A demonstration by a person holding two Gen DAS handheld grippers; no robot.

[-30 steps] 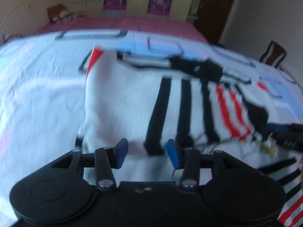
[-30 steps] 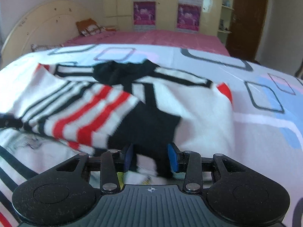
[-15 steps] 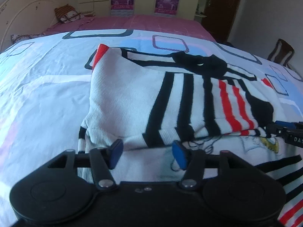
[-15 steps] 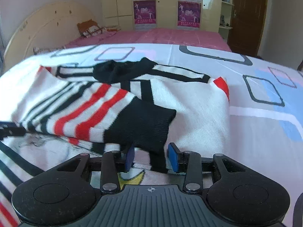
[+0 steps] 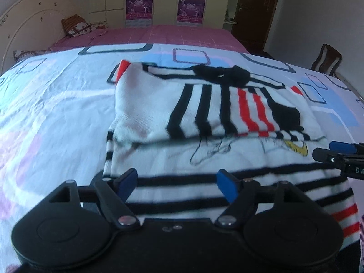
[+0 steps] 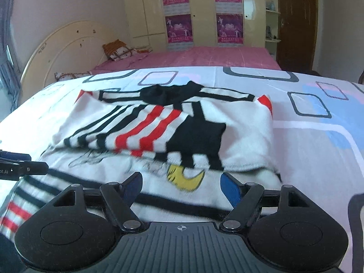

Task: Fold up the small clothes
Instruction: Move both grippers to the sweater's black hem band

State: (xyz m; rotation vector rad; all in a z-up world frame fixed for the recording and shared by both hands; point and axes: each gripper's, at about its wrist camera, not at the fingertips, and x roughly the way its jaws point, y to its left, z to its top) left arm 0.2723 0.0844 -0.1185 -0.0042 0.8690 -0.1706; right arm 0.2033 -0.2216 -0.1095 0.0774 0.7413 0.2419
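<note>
A small white sweater (image 5: 147, 104) with black and red stripes and a black collar lies on the bed, its upper part and sleeves folded down over the body; it also shows in the right wrist view (image 6: 245, 127). My left gripper (image 5: 177, 182) is open and empty above the sweater's striped lower part. My right gripper (image 6: 182, 186) is open and empty near the yellow print (image 6: 185, 177). Each gripper's tips show at the edge of the other's view: the right gripper (image 5: 339, 153) and the left gripper (image 6: 20, 165).
The bed has a white sheet (image 5: 45, 113) with blue and grey squares and a pink cover (image 6: 204, 56) beyond. A headboard (image 6: 63, 47) and pillows (image 6: 118, 51) are at the far left. A wooden chair (image 5: 327, 60) stands at the right, wardrobes and a door behind.
Both grippers have let go of the folded-over part, opened wider and drawn back toward the sweater's lower hem. The folded part now lies flat on the body.
</note>
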